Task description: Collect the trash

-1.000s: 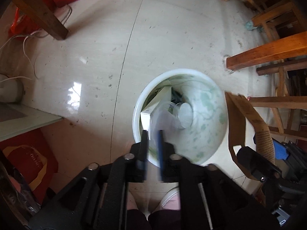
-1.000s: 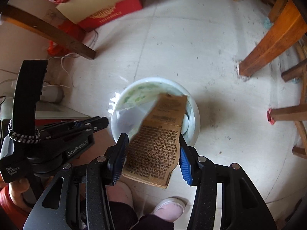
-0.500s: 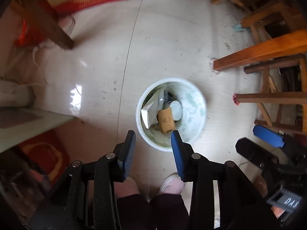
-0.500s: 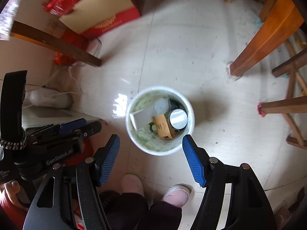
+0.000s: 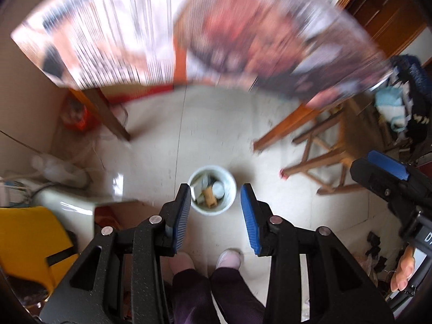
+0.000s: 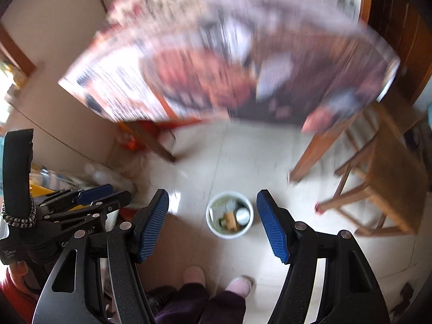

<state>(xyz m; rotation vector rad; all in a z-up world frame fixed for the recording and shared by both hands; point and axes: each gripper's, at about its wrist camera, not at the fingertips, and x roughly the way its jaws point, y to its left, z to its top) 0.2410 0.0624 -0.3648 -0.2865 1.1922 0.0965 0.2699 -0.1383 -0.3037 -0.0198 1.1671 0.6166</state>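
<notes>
Both empty grippers, left (image 5: 216,210) and right (image 6: 213,221), have risen, jaws spread, above the bin (image 6: 229,214).

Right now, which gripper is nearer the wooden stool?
Right. The right gripper hangs on the side of the wooden stool; the left gripper is farther off, beyond the right gripper. Both jaws have just been opening, with nothing between them.
</notes>
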